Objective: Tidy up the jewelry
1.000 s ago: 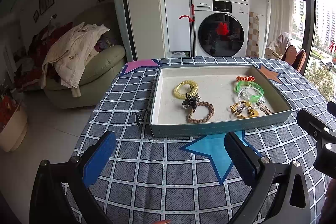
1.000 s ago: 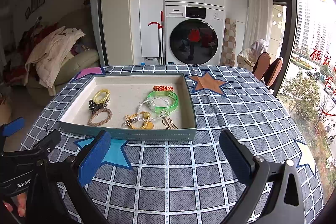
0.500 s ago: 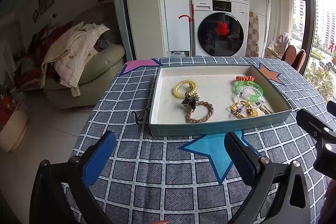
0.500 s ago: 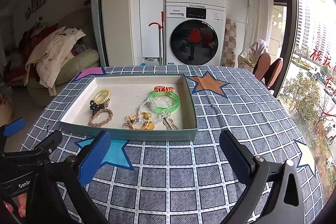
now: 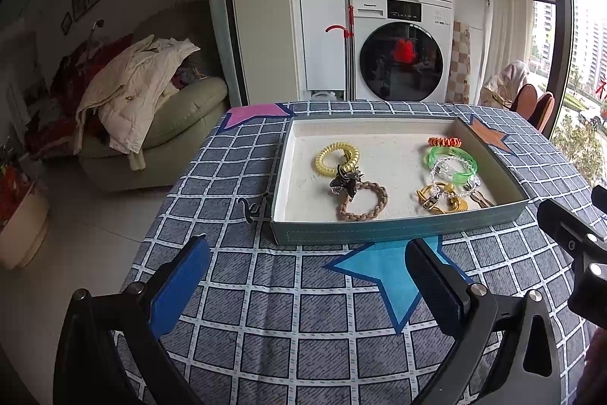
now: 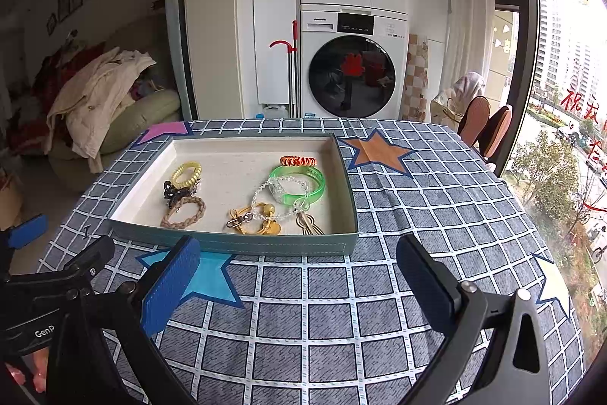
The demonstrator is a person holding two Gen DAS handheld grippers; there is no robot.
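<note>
A shallow grey-green tray [image 5: 398, 234] [image 6: 235, 245] sits on the checked tablecloth. It holds a yellow coil hair tie [image 5: 337, 156] [image 6: 186, 173], a black claw clip [image 5: 344, 182], a brown braided band [image 5: 362, 205] [image 6: 184, 211], an orange coil [image 5: 444, 141] [image 6: 297, 161], a green bangle [image 5: 451, 162] [image 6: 299, 181], a clear bead bracelet [image 5: 455, 177] and a gold keyring [image 5: 440, 202] [image 6: 254, 219]. A small dark item [image 5: 250, 209] lies on the cloth left of the tray. My left gripper [image 5: 303, 276] and right gripper [image 6: 299, 272] are open and empty, in front of the tray.
The table [image 6: 417, 215] is covered by a blue checked cloth with coloured stars. A sofa with clothes [image 5: 144, 109] stands to the left. Stacked washing machines [image 6: 353, 63] stand behind. A window and chairs [image 6: 489, 128] are to the right.
Both grippers have stayed almost still and open. The view has shifted only very slightly.
</note>
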